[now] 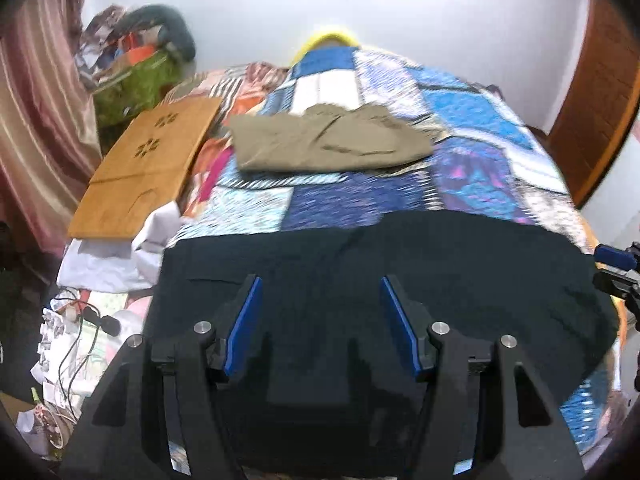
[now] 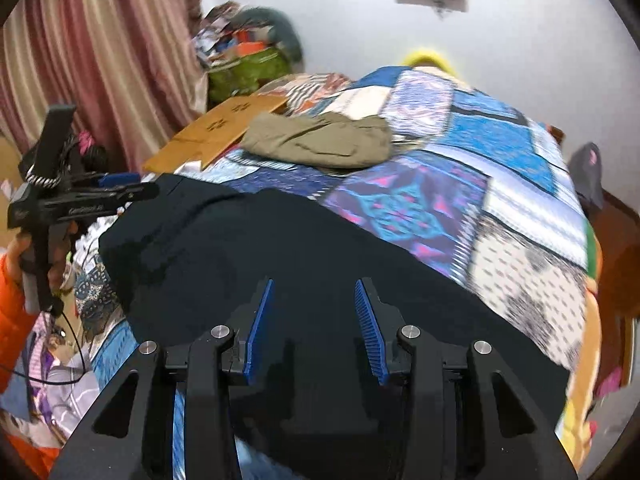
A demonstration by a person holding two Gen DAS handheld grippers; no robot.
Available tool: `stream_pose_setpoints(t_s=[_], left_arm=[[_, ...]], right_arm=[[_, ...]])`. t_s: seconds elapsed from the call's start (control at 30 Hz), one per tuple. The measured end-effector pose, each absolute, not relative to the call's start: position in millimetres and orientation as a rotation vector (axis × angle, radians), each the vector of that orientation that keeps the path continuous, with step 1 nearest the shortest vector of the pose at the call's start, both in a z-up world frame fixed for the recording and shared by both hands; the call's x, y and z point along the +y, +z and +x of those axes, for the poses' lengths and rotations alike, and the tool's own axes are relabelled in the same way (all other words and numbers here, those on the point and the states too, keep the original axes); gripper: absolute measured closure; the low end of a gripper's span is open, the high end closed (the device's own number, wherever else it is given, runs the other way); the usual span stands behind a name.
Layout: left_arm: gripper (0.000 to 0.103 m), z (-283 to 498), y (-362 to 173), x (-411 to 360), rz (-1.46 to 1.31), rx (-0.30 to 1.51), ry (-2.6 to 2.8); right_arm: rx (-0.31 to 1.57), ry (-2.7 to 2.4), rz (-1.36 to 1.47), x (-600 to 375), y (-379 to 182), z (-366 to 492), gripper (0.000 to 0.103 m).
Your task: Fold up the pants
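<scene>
Smooth dark navy cloth pants lie flat across the lower frame on the patchwork quilted bed. Left tool and right tool hover spread, ribbed blue pads empty. Crumpled olive pants sit mid-frame.

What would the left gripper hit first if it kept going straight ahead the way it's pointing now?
Most likely the dark pants spread on the quilt: the open left gripper points over them. The folded khaki pants lie further along that line, though depth is unclear.
</scene>
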State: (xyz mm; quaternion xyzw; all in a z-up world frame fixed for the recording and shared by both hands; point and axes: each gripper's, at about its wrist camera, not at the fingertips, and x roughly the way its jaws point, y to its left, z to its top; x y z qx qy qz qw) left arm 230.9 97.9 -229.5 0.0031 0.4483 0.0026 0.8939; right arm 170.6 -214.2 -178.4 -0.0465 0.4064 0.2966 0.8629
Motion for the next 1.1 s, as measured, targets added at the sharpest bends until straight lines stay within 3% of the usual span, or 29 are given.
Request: stream_pose_setpoints(t_s=[0.37,0.6,0.87,0.93,1.1], left_arm=[[0.044,291,-274,210,-0.137,1.002,0.131],[0.044,312,-299,220,-0.187,1.054,0.048],[0.064,307,-303,211,-0.126,1.023,0.018],[0.068,305,-302,210,-0.118,1.011,0.024],[0.070,301,-300,208,-0.086,0.980,0.063]], right_arm=[[0.921,0.718,-0.179,-124,-194,242,0.065],[0.984,0.771,-0.213,-75,-218,285,0.065],[1.102,0.806,-0.282,-44,-256,311,0.065],[1.105,0.812,-0.274,-45,-258,310,0.089],[1.058,0.810,-0.287,-48,-251,307,0.099]])
